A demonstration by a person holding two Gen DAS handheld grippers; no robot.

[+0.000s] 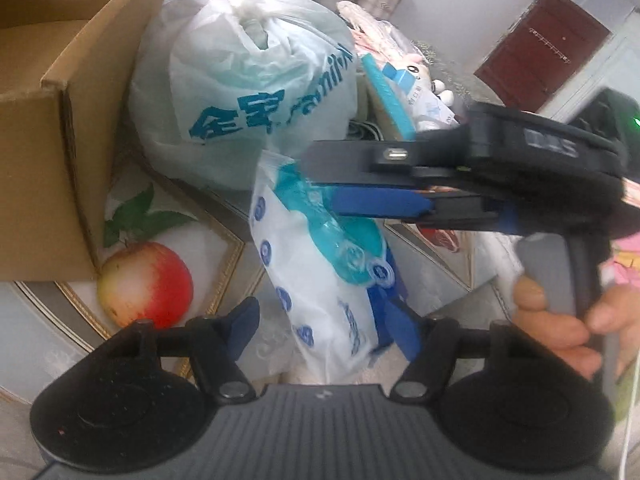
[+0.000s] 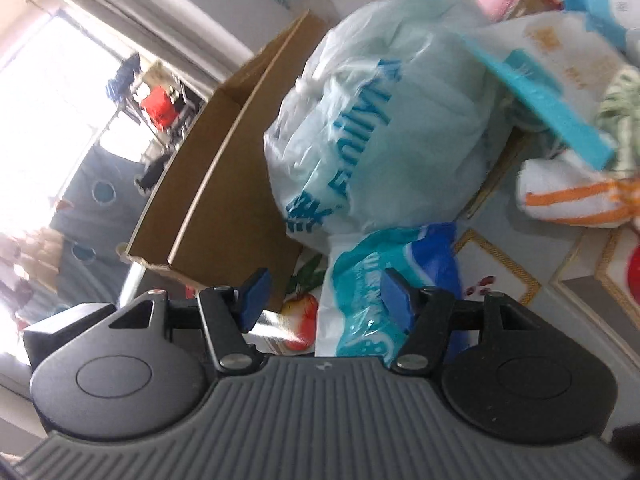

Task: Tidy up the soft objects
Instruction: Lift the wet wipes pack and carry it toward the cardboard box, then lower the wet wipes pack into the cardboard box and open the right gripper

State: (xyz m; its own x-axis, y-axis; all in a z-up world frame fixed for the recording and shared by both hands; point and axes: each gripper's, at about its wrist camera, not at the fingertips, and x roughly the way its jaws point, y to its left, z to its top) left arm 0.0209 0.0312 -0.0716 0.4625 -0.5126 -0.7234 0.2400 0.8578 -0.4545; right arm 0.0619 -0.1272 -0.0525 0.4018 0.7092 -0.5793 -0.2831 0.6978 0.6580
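box [image 1: 36, 128] left | tied bag [image 1: 244, 92] beside it; tissue pack [image 1: 316, 280] in front

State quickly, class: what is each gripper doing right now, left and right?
Left gripper: open around the blue-and-white plastic packet, pads not clearly pressing.
Right gripper: open, the same packet between its fingers, no firm grip visible.
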